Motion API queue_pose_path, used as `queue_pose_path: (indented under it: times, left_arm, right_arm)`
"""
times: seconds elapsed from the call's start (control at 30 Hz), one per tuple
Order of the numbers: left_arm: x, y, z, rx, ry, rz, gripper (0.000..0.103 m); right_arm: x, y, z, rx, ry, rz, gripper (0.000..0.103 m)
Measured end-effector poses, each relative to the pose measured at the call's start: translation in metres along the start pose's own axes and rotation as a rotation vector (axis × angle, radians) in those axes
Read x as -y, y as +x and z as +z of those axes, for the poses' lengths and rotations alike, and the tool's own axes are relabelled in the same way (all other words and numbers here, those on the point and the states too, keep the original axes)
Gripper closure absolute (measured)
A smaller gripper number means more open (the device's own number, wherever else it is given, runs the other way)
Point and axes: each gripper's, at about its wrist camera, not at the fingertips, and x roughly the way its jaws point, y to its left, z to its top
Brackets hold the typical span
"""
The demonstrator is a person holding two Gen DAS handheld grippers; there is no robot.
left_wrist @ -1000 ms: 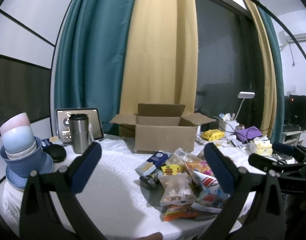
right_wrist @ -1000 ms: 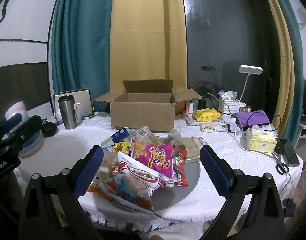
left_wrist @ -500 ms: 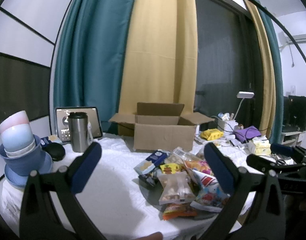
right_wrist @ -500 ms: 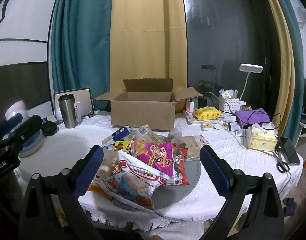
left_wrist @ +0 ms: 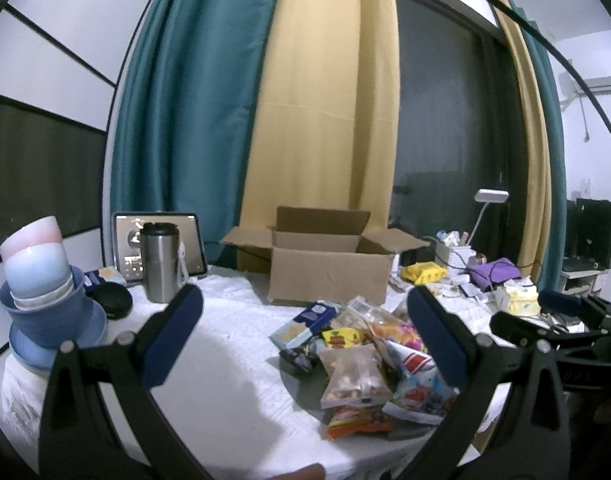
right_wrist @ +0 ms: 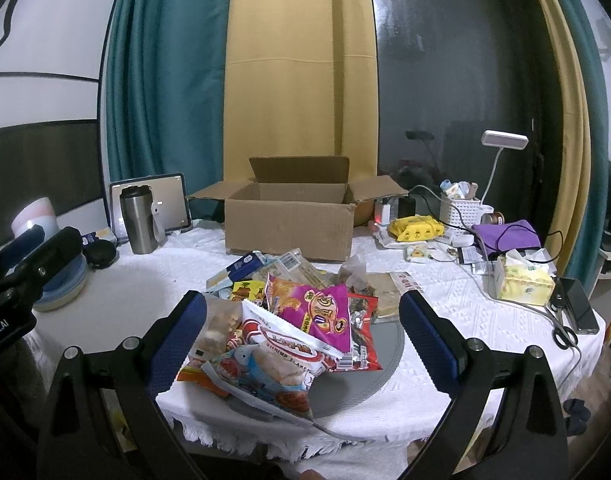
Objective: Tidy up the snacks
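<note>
A heap of snack packets lies on a grey round mat (right_wrist: 385,356) at the table's near edge: a shrimp flakes bag (right_wrist: 285,348), a pink packet (right_wrist: 317,312), a clear nut bag (left_wrist: 353,376), a blue carton (left_wrist: 305,320). Behind them stands an open cardboard box (right_wrist: 289,220) (left_wrist: 329,272), apparently empty. My right gripper (right_wrist: 301,320) hovers open just before the heap, holding nothing. My left gripper (left_wrist: 301,320) is open too, over bare cloth left of the heap. Each gripper shows at the edge of the other's view.
Stacked blue bowls (left_wrist: 45,300), a steel tumbler (left_wrist: 159,264) and a tablet (left_wrist: 161,240) stand at the left. Right of the box are a yellow pack (right_wrist: 415,228), a white basket (right_wrist: 461,204), a lamp (right_wrist: 501,148), a tissue box (right_wrist: 523,280), cables and scissors (right_wrist: 563,332).
The left wrist view has risen and pulled back a little, so the table sits lower in it. The right gripper has hardly shifted. Both stay open and empty.
</note>
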Motion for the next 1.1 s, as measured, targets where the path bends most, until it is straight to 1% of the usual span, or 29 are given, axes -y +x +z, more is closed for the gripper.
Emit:
queue_pose_path:
  times: [0.77, 0.87, 0.97, 1.1]
  left_arm:
    - [-0.006, -0.001, -0.001, -0.003, -0.008, 0.0, 0.0]
    - [-0.009, 0.004, -0.006, -0.023, -0.005, -0.001, 0.0]
    - [-0.009, 0.014, -0.014, -0.065, 0.006, 0.003, 0.0]
    - [-0.007, 0.041, -0.031, -0.172, 0.022, 0.0, 0.0]
  right_arm:
    - [-0.004, -0.001, -0.002, -0.006, -0.006, 0.003, 0.004]
    - [-0.005, 0.005, -0.005, -0.022, -0.008, 0.009, 0.004]
    - [-0.006, 0.021, -0.008, -0.057, -0.01, 0.024, 0.004]
    - [-0.005, 0.046, -0.018, -0.127, 0.009, 0.058, 0.004]
